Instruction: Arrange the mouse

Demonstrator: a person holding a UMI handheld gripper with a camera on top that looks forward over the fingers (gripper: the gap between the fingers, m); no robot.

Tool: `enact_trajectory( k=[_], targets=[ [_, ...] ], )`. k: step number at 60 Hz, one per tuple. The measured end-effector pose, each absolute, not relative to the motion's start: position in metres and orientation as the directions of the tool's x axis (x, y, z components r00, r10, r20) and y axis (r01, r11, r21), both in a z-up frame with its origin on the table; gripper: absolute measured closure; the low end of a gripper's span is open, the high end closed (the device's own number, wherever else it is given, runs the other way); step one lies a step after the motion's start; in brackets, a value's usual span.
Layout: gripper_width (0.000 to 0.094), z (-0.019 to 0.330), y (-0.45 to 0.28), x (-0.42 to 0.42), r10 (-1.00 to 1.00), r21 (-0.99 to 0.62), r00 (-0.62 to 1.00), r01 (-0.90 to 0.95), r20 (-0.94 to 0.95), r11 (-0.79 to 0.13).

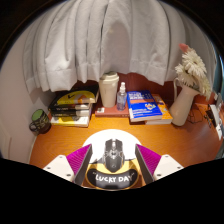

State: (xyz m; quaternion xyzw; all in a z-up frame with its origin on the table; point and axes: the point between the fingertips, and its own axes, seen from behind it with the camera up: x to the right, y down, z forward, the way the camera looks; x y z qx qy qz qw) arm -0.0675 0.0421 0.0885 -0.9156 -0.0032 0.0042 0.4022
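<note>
Round mat's (112, 176) near rim behind the claw (113, 160); book titles (148, 107) too small.

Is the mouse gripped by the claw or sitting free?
Free, apparently: the mouse rests on the round pad between the open claw, gaps at both sides.

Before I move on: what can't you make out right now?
- Gripper view: whether the jaws actually press the mouse between them; contact is too small to see.
- Mouse pad: its near edge is cut off.
- Book covers: titles too small to read.
</note>
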Motion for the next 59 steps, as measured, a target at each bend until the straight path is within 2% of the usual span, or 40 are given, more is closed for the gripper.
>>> enact_trajectory(
  k=[10,19,36,59],
  targets=[
    [0.0071,0.169,-0.027,-0.075,0.018,-0.803,1.0,0.011,-0.001,-0.596],
    [0.0075,0.21,-0.099,-0.075,-0.008,-0.835,1.0,-0.026,-0.026,-0.55],
    [0.0079,0.226,-0.201,-0.064,-0.018,-0.838,1.0,-0.008,0.002,-0.545],
    [0.0073,0.241,-0.238,-0.051,-0.017,-0.851,1.0,0.003,0.014,-0.525]
  ],
)
